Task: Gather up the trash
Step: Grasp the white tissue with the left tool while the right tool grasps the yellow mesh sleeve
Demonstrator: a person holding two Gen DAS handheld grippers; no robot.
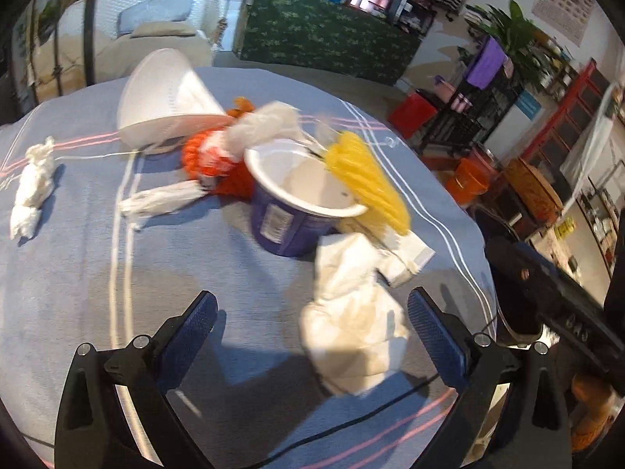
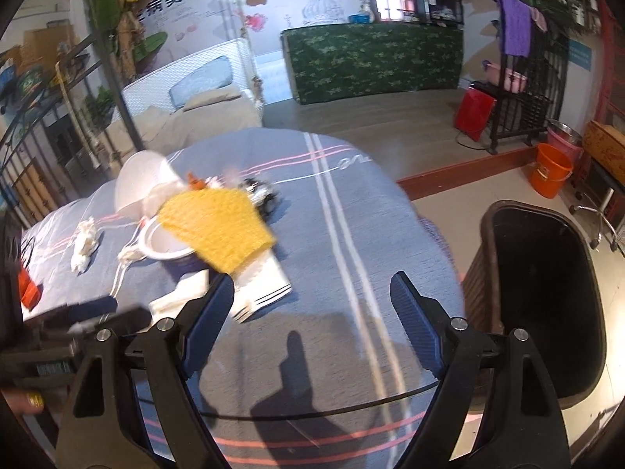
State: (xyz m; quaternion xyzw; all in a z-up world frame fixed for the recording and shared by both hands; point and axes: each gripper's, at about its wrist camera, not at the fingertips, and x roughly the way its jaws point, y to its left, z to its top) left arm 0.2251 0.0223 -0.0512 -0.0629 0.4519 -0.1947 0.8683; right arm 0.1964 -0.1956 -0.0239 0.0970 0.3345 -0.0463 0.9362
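Between the wide-open left claw fingers lies a crumpled tissue.

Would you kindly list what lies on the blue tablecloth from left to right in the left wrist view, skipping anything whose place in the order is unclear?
Twisted white tissue → white paper cone → orange knitted item → purple cup → yellow knitted piece

wrist views angled down, sharing table
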